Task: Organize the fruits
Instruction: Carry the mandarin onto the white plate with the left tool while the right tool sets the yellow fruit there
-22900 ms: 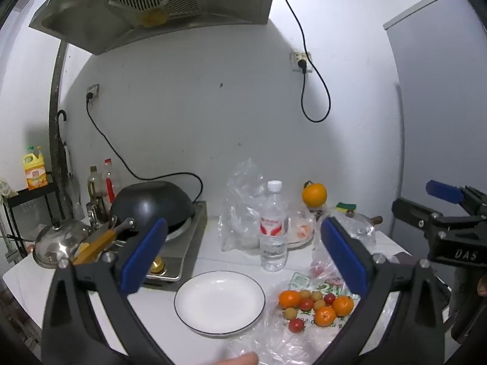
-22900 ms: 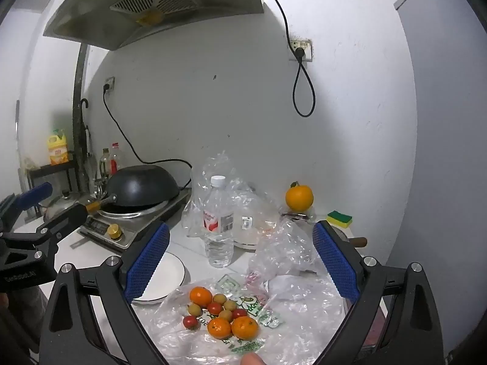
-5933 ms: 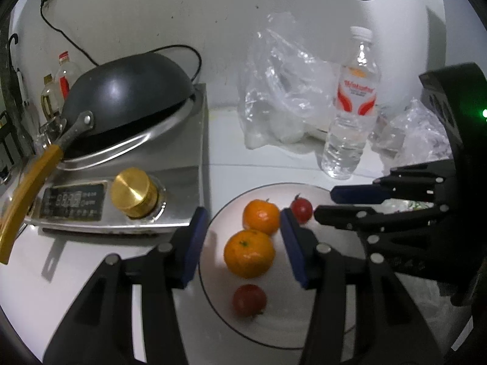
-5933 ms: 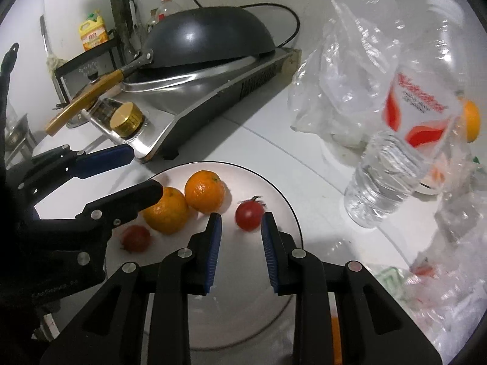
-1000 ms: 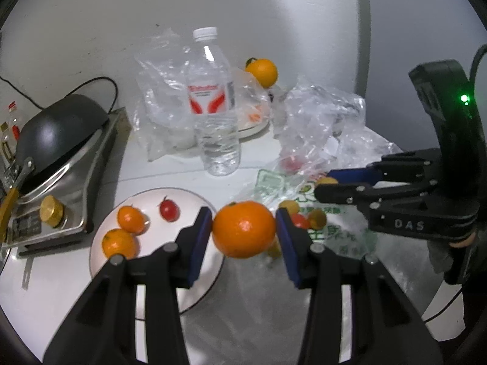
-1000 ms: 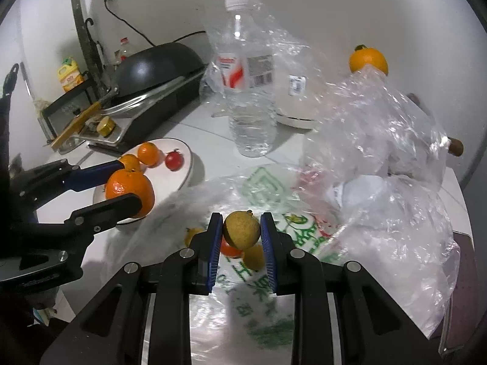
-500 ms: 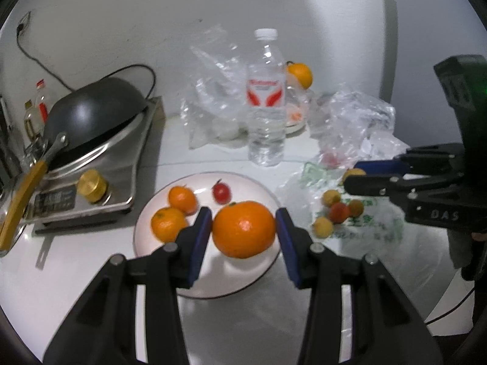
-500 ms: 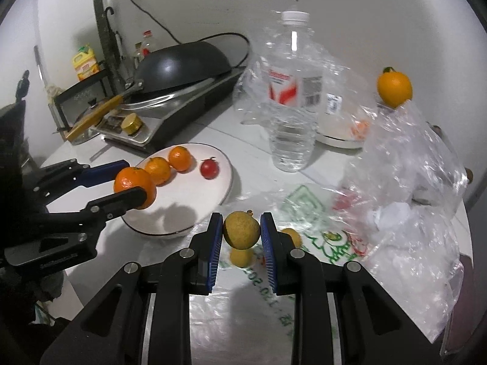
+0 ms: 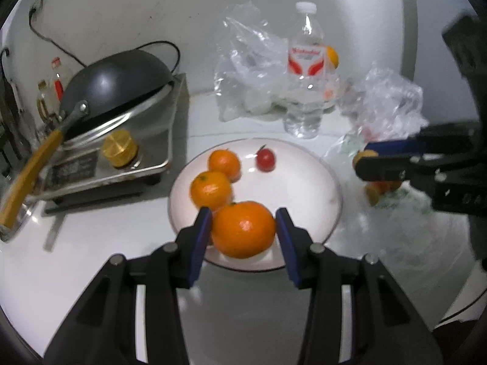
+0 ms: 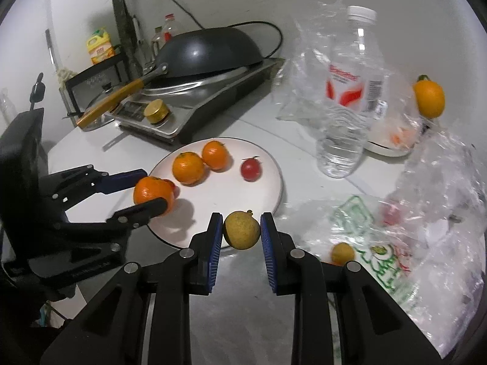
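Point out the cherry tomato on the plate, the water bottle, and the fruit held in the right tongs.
cherry tomato (image 10: 250,168): right wrist view, centre of its red skin.
water bottle (image 10: 350,97): right wrist view, on its red-and-white label.
yellowish round fruit (image 10: 242,229): right wrist view, middle of its visible face, between the right tongs' blue pads.

Left wrist view: right gripper (image 9: 369,159) at the right edge is blurred and cut off by the frame; the fruit it grips shows only as a yellow sliver. Loose fruits (image 9: 382,188) beneath it are smeared, count indeterminate. Orange (image 9: 331,56) at upper centre is mostly hidden behind the water bottle (image 9: 306,73). Right wrist view: reddish item (image 10: 391,214) inside the plastic bag (image 10: 438,194) at right, unidentifiable.
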`<state>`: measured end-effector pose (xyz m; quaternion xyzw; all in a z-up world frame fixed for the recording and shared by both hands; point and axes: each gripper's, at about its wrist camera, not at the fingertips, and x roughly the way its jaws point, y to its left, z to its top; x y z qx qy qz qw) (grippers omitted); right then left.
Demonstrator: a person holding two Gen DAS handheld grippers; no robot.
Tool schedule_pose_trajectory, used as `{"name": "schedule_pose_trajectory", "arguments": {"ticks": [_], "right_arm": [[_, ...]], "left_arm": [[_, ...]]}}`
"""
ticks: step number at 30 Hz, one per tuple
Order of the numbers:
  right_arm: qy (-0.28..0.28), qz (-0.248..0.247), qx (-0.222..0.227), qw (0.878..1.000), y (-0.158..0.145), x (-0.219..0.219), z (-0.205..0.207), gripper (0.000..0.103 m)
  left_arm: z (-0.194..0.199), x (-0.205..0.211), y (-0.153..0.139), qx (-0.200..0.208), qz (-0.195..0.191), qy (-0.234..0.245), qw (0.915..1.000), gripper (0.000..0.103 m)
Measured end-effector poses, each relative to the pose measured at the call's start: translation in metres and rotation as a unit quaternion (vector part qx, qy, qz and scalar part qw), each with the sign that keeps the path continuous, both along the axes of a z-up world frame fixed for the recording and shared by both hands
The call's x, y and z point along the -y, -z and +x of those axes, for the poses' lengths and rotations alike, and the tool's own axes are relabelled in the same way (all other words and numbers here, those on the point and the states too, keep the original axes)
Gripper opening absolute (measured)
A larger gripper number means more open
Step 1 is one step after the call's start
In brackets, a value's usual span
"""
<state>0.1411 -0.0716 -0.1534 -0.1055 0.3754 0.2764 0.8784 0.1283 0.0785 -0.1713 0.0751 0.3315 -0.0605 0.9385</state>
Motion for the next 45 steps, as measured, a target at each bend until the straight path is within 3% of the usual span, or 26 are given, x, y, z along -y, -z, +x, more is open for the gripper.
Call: {"name": "schedule_pose_trajectory", "arguments": {"ticks": [13, 28, 38, 40, 45], "right_arm": [[-0.021, -0.016, -0.025, 0.999, 0.020, -0.038, 0.010, 0.027], [-0.022, -0.004, -0.080, 0.997, 0.045, -0.048, 0.019, 0.027], [-0.033, -0.005, -0.081, 0.996, 0.045, -0.054, 0.014, 0.031], [-0.032, -0.006, -0.078, 0.996, 0.043, -0.052, 0.014, 0.035], [-0.027, 0.004, -0.064, 0.998, 0.031, -0.041, 0.007, 0.035]], "left_arm": [[0.006, -0.001, 0.016, -0.020, -0.012, 0.028, 0.9993, 0.046], [0.001, -0.013, 0.004, -0.008, -0.020, 0.026, 0.9994, 0.046], [-0.008, -0.030, -0.005, 0.000, -0.032, -0.008, 0.9995, 0.046], [-0.010, -0.030, -0.006, -0.004, -0.044, -0.006, 0.9990, 0.046], [-0.018, -0.019, -0.014, 0.002, -0.042, 0.001, 0.9991, 0.046]]}}
